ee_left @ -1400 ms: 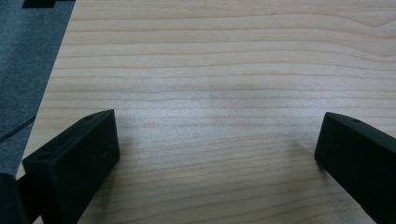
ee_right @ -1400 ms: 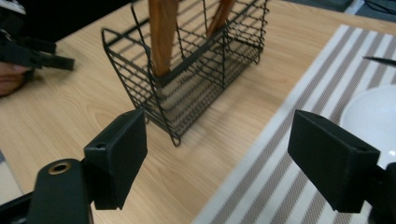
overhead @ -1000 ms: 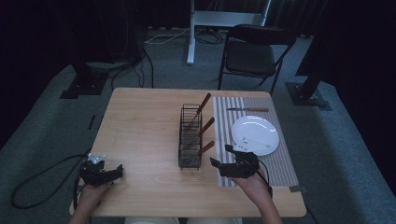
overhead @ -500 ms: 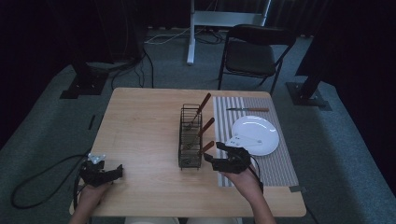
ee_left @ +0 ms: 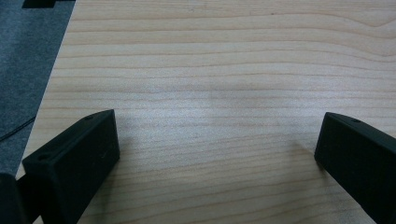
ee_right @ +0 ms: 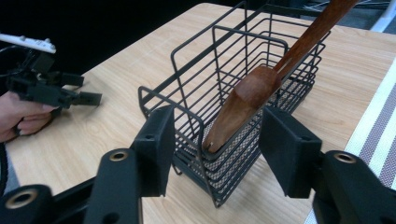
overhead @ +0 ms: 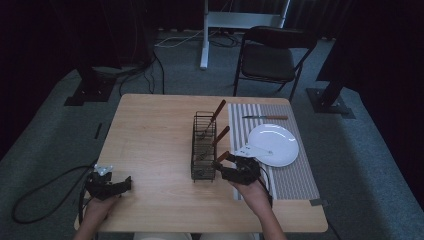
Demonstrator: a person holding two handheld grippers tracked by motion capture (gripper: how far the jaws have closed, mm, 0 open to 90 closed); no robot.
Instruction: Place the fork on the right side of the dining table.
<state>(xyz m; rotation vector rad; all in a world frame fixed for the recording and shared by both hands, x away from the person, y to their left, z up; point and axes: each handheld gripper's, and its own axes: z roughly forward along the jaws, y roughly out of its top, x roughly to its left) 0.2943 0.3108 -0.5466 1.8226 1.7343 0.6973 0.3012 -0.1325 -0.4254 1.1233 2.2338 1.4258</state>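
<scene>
Right gripper [ee_right: 212, 154] has its jaws half open and they have just been closing, with the wooden handle [ee_right: 243, 105] between them but not yet pressed. This handle leans out of the wire basket [ee_right: 243, 60] just ahead. Left gripper [ee_left: 217, 154] is wide open over the bare table [ee_left: 210, 60].

The right gripper [ee_right: 215, 154] has just been closing, its jaws flanking a wooden handle [ee_right: 243, 105] without touching. The handle leans from a black wire basket [ee_right: 224, 60] on the surface [ee_right: 107, 121].
</scene>
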